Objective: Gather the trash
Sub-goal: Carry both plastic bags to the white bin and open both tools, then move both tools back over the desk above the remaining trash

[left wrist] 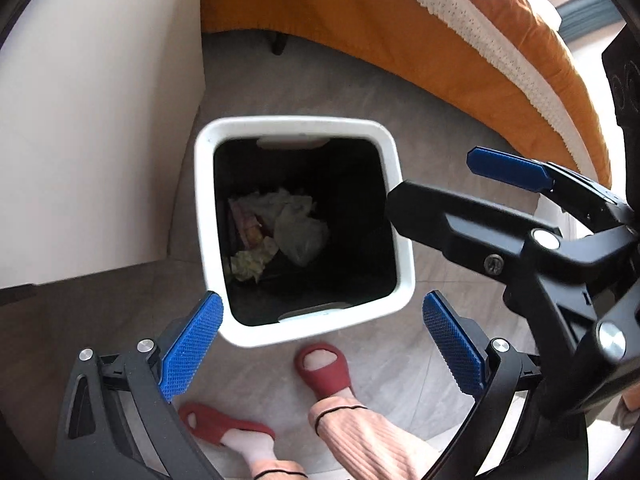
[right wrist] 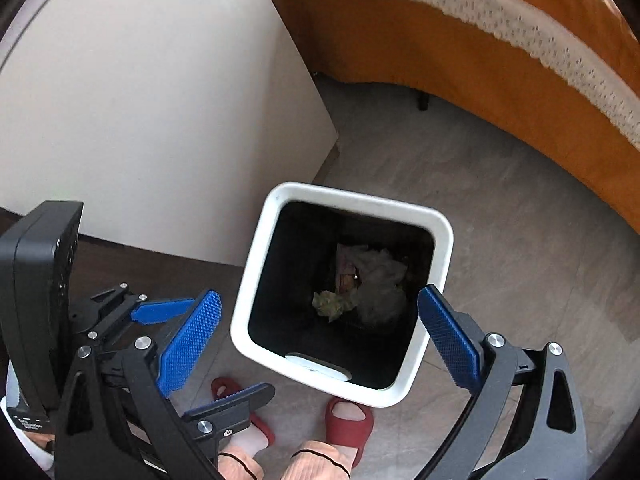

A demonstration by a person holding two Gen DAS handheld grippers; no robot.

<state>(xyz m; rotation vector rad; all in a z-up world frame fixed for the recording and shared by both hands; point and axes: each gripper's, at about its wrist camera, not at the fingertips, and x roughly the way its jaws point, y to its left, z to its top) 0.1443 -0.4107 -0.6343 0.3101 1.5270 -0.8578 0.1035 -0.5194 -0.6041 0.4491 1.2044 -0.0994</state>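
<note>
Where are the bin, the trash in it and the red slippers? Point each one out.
bin (left wrist: 298,125): left wrist view, far side of its white rim.
trash (left wrist: 298,234): left wrist view, the pale crumpled bag at the bottom.
slippers (right wrist: 348,424): right wrist view, toe of the one nearest the bin.

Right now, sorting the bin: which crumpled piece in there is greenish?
The greenish wad at the trash bin's bottom, nearest its dark wall; the larger crumpled pieces beside it are white.
</note>
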